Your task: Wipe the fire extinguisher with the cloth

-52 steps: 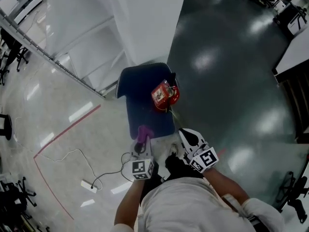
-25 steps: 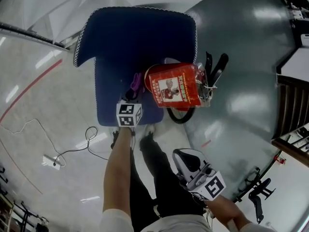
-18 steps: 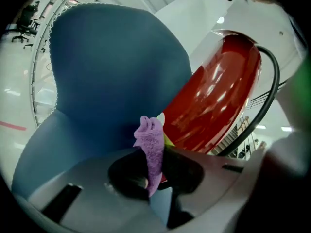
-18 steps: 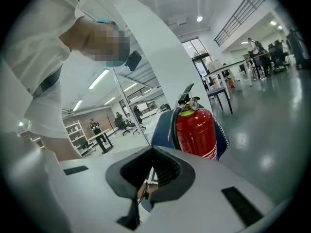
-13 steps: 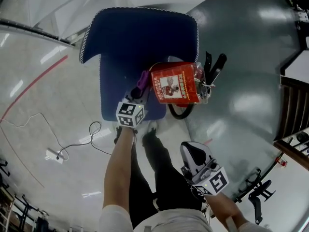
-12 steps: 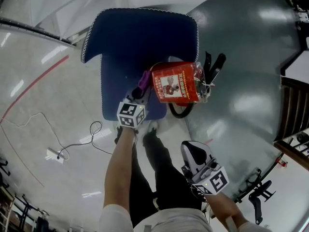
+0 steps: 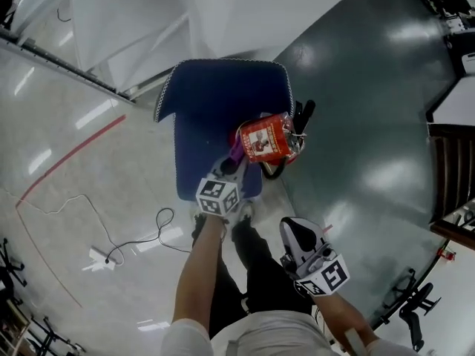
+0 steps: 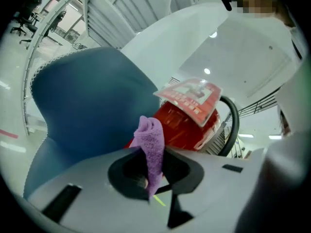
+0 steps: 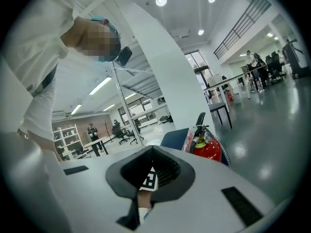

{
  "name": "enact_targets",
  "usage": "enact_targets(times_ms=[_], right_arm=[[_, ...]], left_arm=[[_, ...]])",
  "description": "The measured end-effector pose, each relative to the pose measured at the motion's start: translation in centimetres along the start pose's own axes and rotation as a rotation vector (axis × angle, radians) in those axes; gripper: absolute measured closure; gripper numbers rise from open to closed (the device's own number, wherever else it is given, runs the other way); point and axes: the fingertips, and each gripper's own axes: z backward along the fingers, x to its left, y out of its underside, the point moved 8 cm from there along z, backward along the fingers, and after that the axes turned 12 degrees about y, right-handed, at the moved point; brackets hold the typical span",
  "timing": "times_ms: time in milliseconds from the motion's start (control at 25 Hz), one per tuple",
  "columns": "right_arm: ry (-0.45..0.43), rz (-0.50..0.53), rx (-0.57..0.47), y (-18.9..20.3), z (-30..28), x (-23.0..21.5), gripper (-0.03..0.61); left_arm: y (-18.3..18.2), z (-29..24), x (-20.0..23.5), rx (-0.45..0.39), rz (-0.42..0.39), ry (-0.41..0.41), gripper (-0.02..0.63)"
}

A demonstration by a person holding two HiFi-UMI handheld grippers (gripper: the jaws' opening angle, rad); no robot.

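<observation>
A red fire extinguisher point(image 7: 267, 141) with a printed card on it and a black hose stands at the right edge of a dark blue mat point(image 7: 211, 102). My left gripper point(image 7: 231, 165) is shut on a purple cloth point(image 7: 236, 152), which sits just left of the extinguisher's body. In the left gripper view the cloth point(image 8: 151, 147) sticks up between the jaws, right in front of the red cylinder point(image 8: 187, 127). My right gripper point(image 7: 298, 234) hangs back near the person's legs, shut and holding nothing. The right gripper view shows the extinguisher point(image 9: 210, 148) at a distance.
A white column base point(image 7: 223, 21) rises behind the mat. A white power strip point(image 7: 100, 256) and its black cable point(image 7: 159, 225) lie on the pale floor at left, beside a red floor line point(image 7: 67, 154). Dark glossy floor point(image 7: 356, 110) spreads right, with desks at its edge.
The head camera has pulled back, so everything looks smaller. My left gripper has carried the purple cloth rightward, close against the extinguisher's side. The right gripper has stayed low by the body.
</observation>
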Motion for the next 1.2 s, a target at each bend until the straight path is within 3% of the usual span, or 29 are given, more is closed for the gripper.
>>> enact_targets(times_ms=[400, 920, 1080, 1200], right_arm=[[0.026, 0.000, -0.063, -3.6, 1.0, 3.0, 0.566], [0.040, 0.033, -0.119, -6.8, 1.3, 6.3, 0.566], [0.035, 0.053, -0.122, -7.2, 1.3, 7.9, 0.566], [0.035, 0.088, -0.132, -7.6, 1.4, 9.2, 0.566]], left_arm=[[-5.3, 0.8, -4.7, -0.036, 0.045, 0.063, 0.557], [-7.3, 4.2, -8.7, -0.089, 0.107, 0.175, 0.557], [-7.5, 7.1, -9.5, -0.104, 0.106, 0.161, 0.557], [-7.6, 10.1, -9.5, -0.102, 0.076, 0.089, 0.557]])
